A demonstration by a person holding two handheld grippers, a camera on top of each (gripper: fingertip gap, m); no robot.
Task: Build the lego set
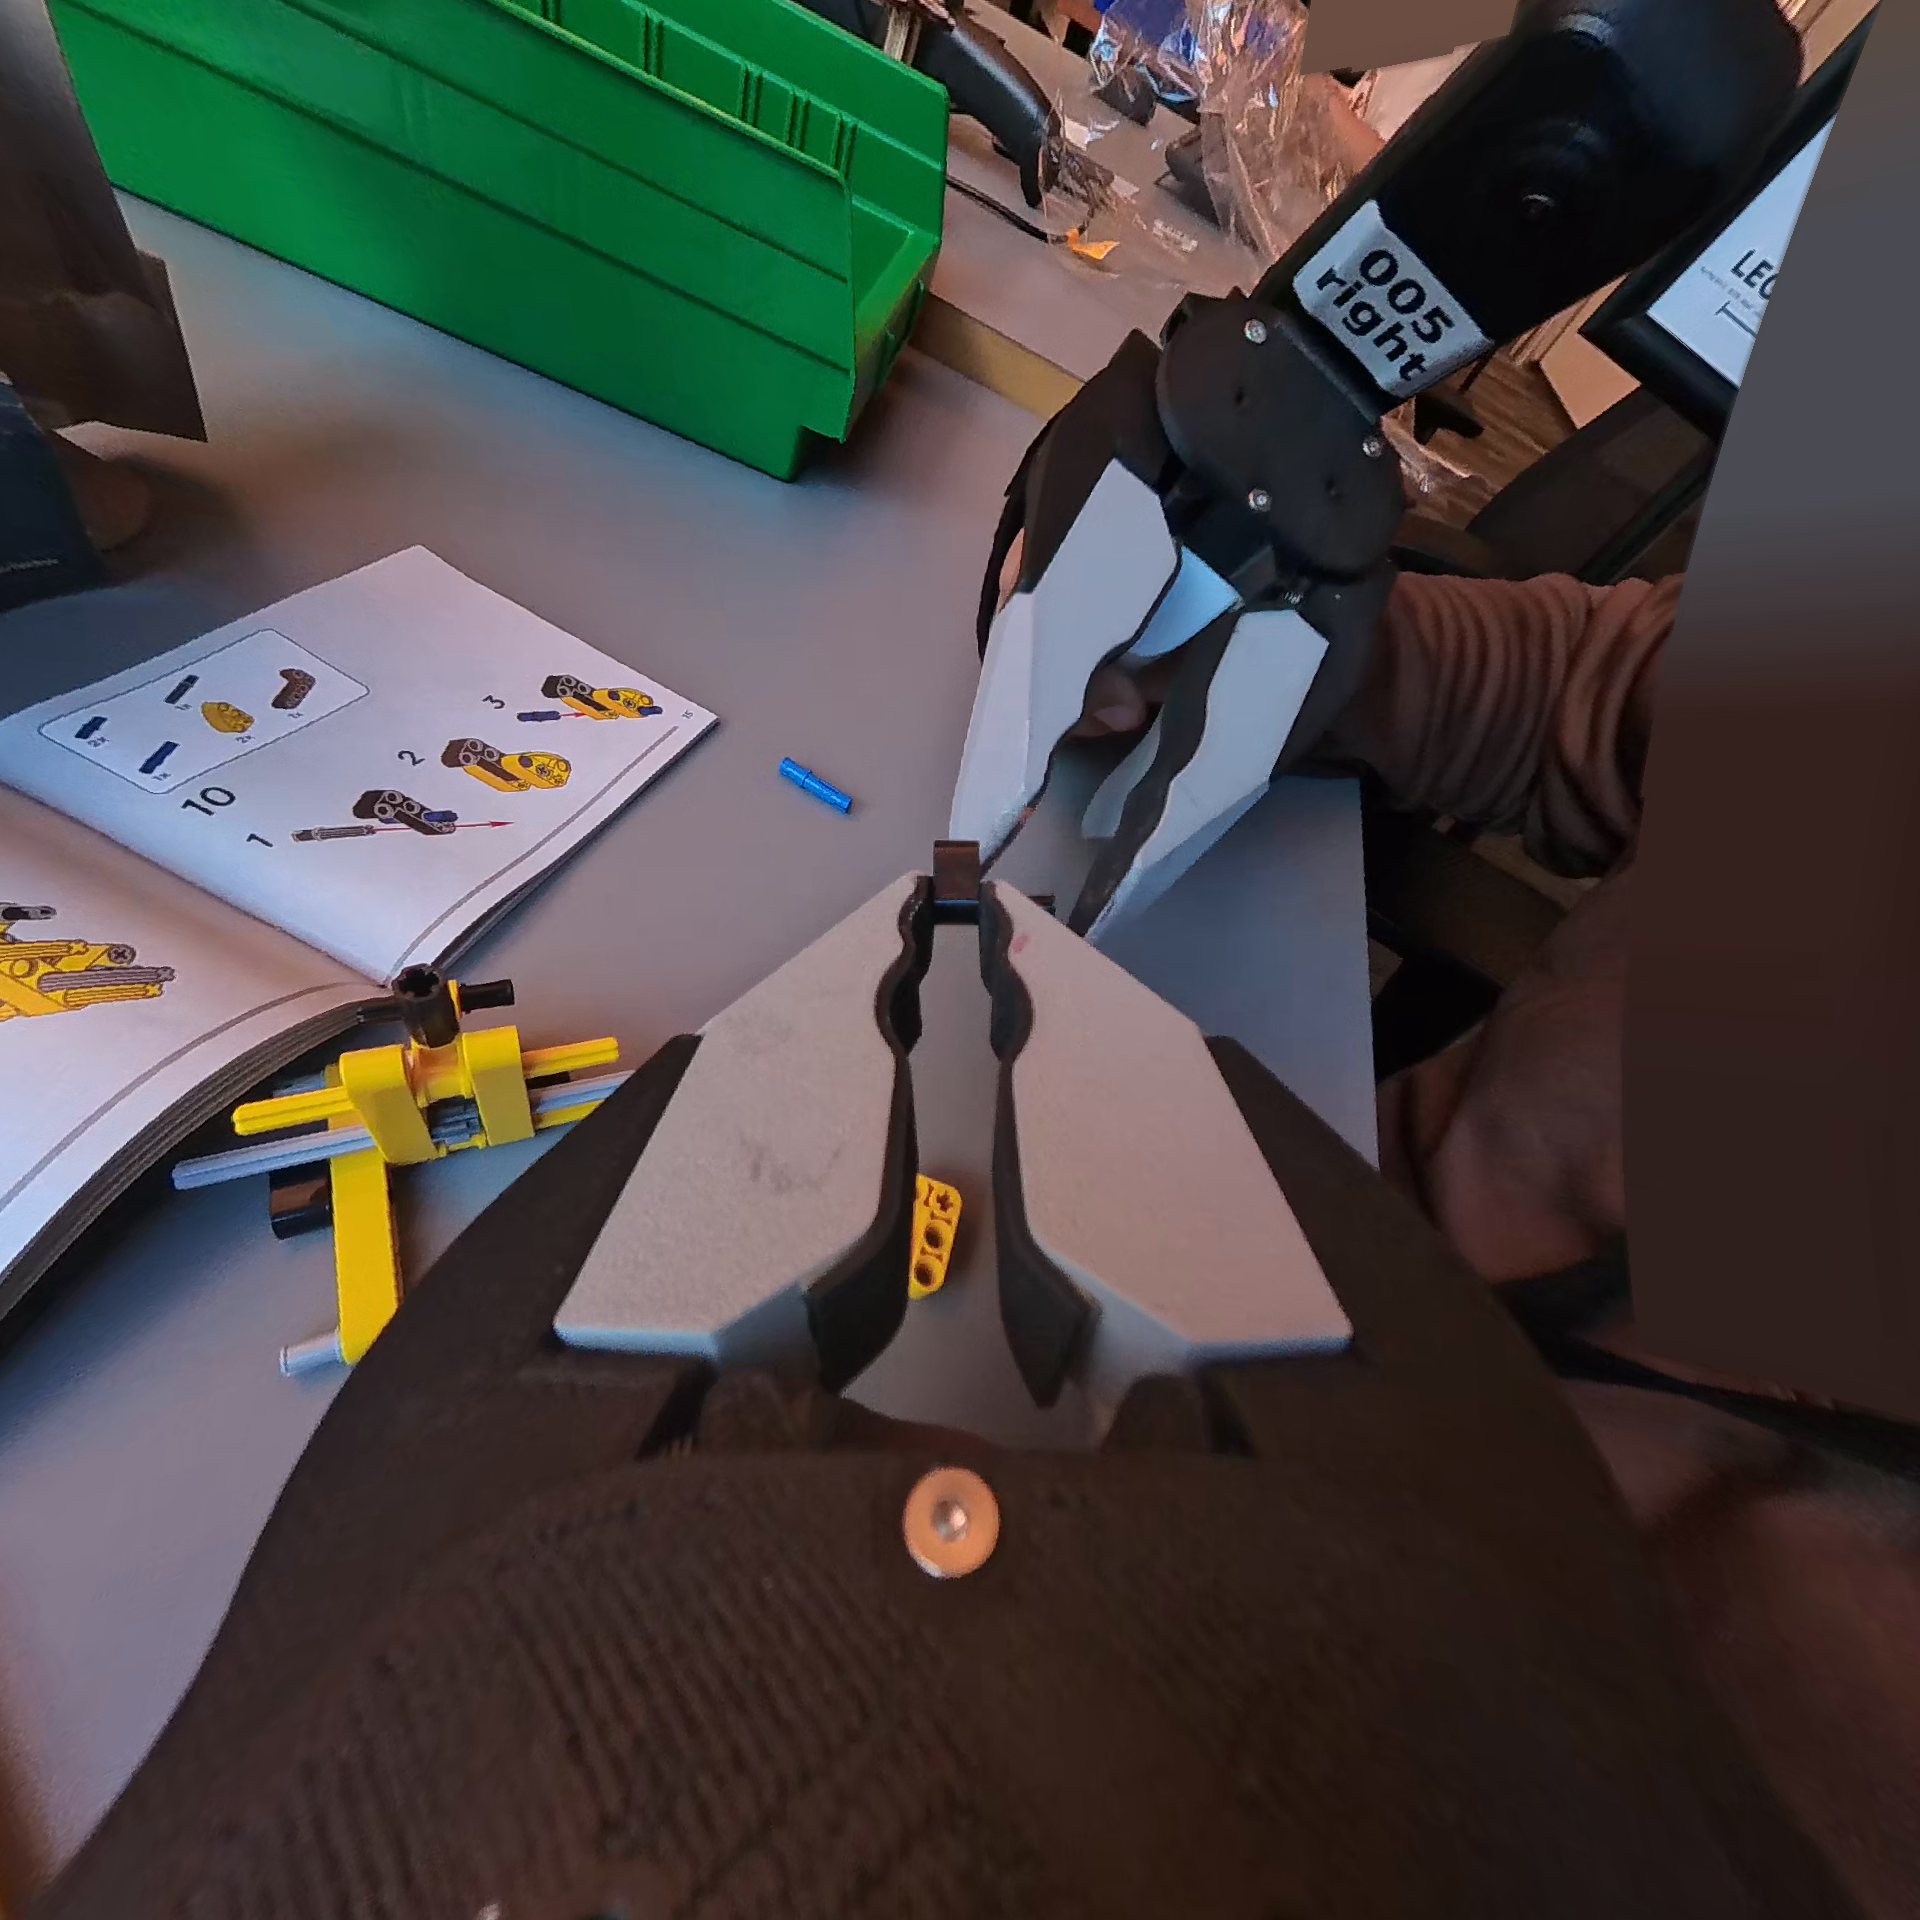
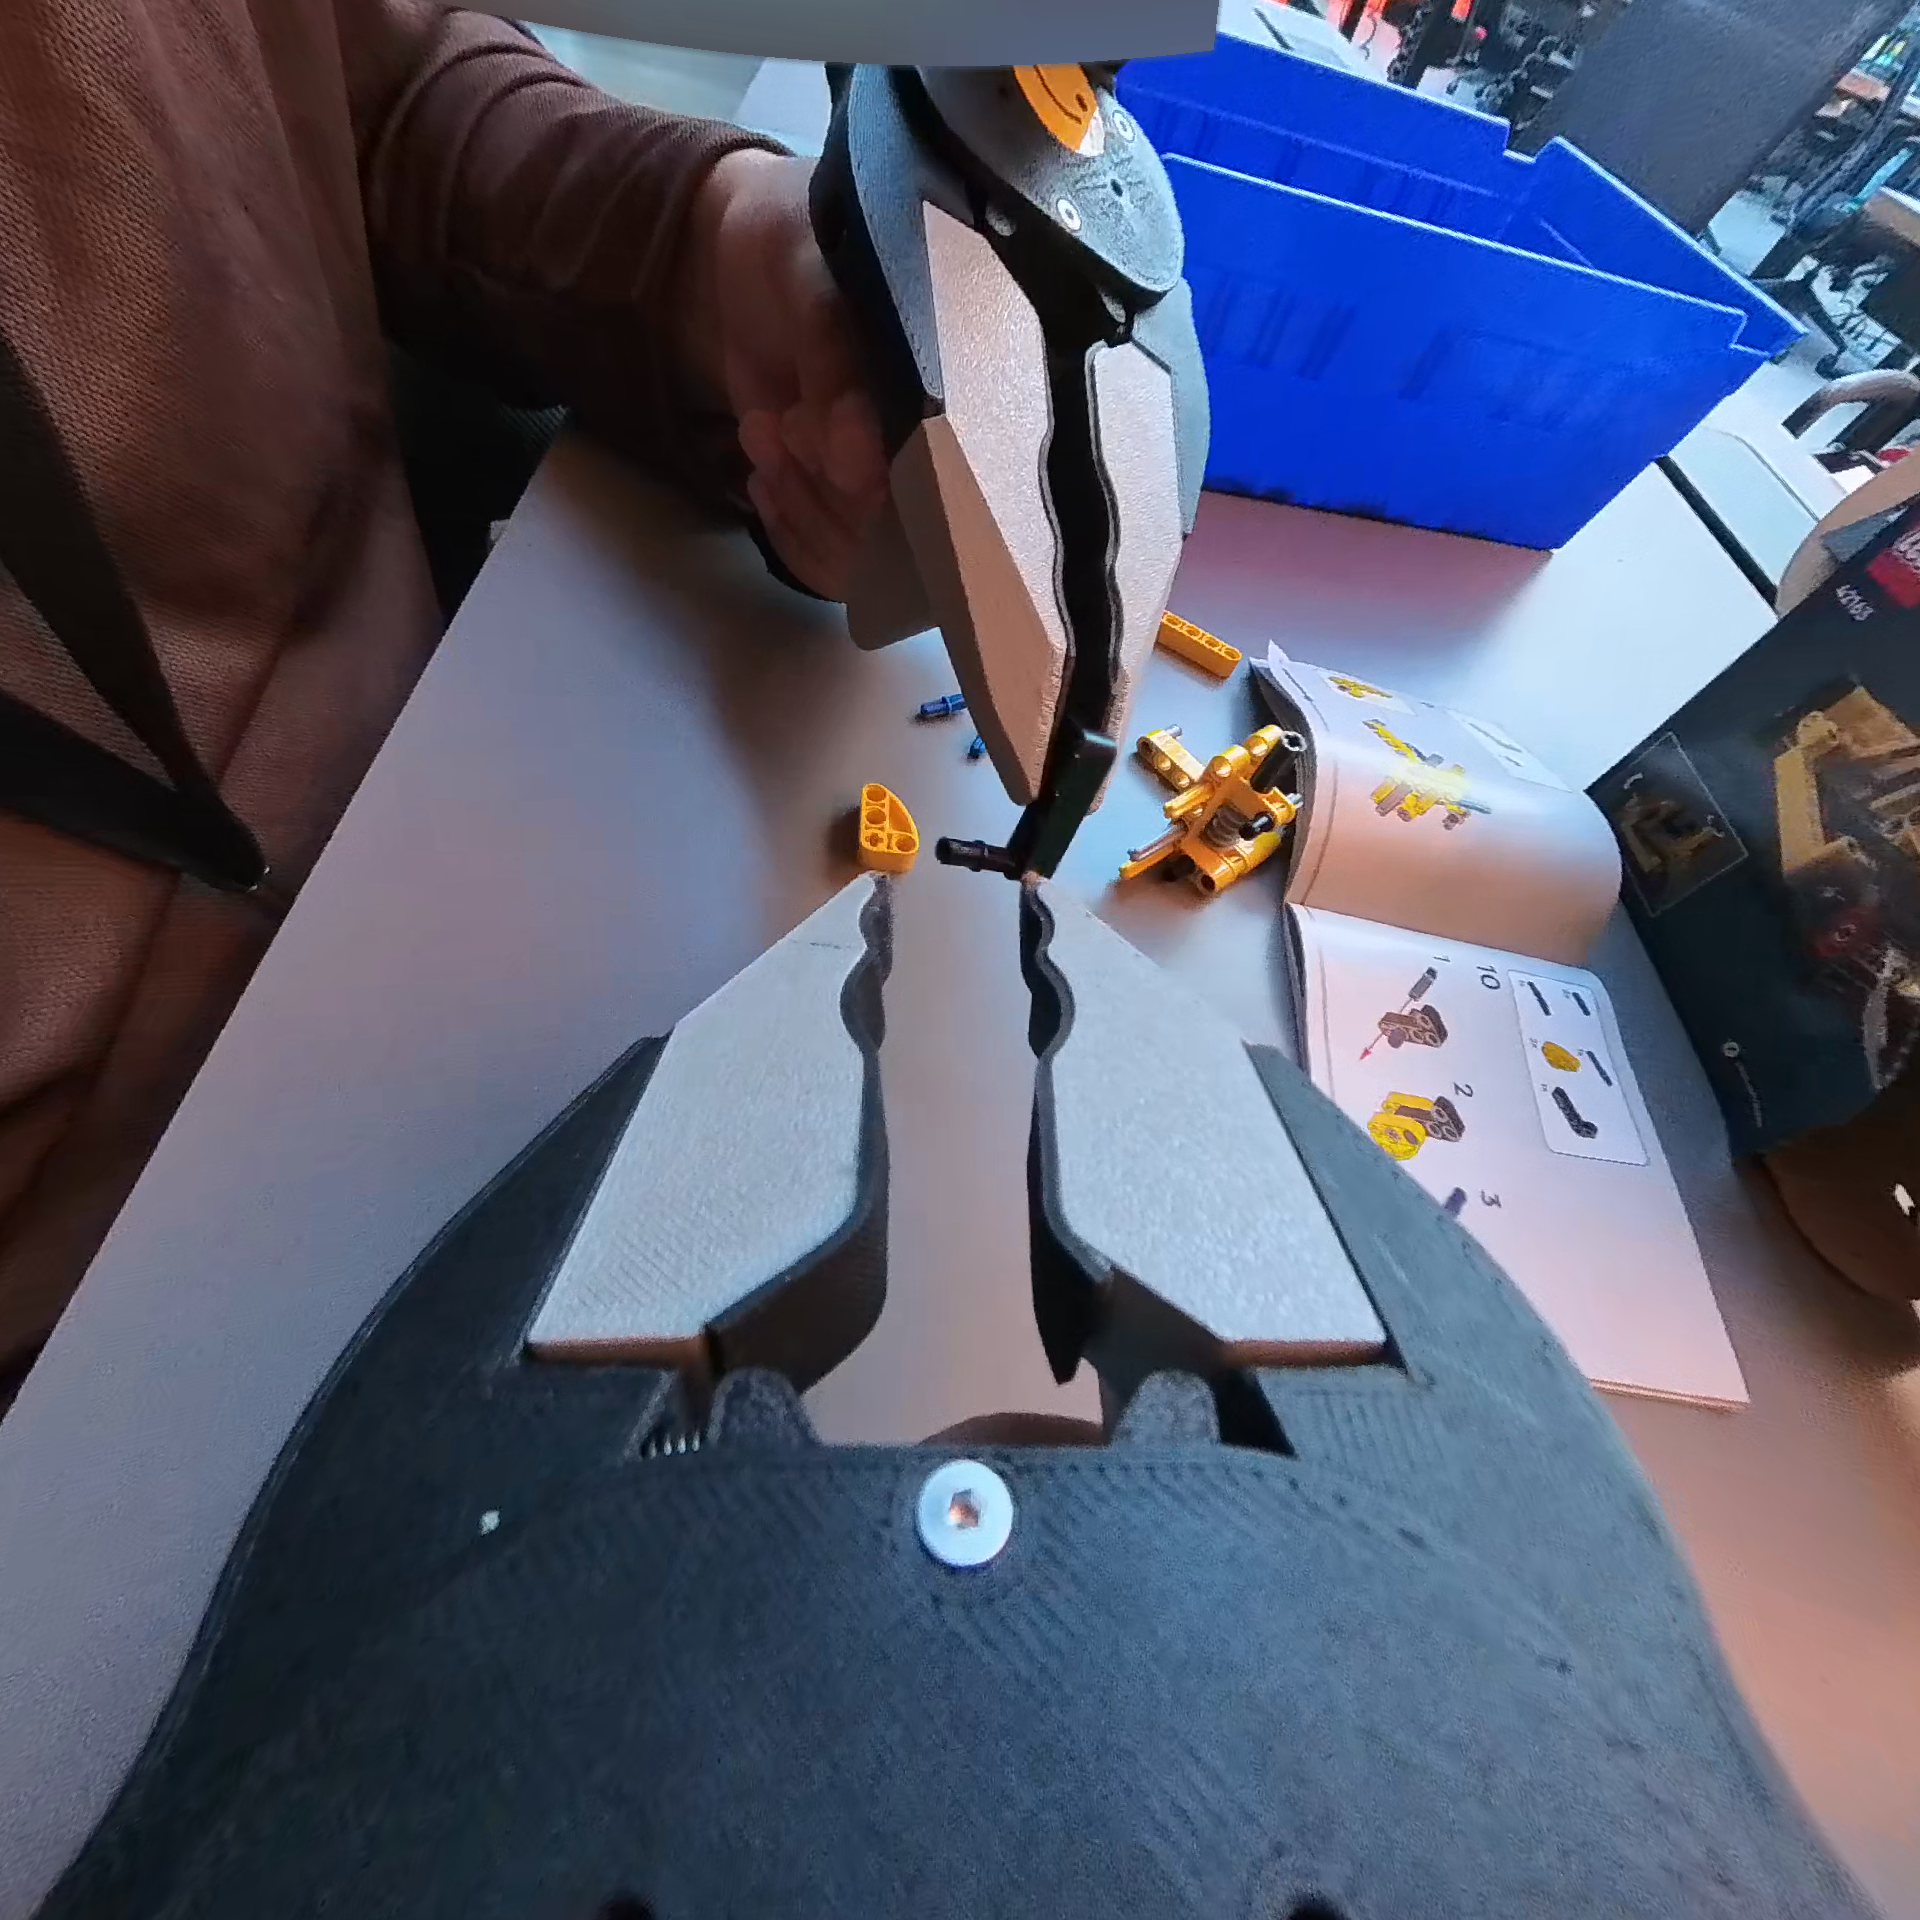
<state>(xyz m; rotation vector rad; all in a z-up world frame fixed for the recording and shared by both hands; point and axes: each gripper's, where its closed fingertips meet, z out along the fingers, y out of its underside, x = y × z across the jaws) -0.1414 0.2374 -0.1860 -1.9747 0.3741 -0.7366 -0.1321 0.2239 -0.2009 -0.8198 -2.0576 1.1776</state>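
Observation:
My left gripper [image 1: 956,896] is shut on a black angled beam [image 1: 956,868] and holds it above the grey table. In the right wrist view the left gripper [image 2: 1049,821] points down with the beam [image 2: 1075,784], and a black pin [image 2: 977,854] sticks out of the beam's lower end. My right gripper [image 2: 954,883] is open and empty, its tips just short of that pin; it also shows in the left wrist view [image 1: 1034,899]. A small yellow rounded piece [image 2: 888,826] lies on the table. A yellow partial assembly [image 2: 1216,821] lies by the booklet.
The open instruction booklet [image 1: 343,748] lies on the left, the yellow assembly [image 1: 416,1101] at its edge. A blue pin [image 1: 816,784] lies loose. Green bins [image 1: 499,187] stand behind. Blue bins [image 2: 1455,312], a dark set box [image 2: 1787,914], a yellow beam [image 2: 1200,644] and blue pins [image 2: 940,707] lie around. My left and right fingertips are right by each other. The right tips stand about 6 centimetres off the small yellow rounded piece [image 2: 888,826].

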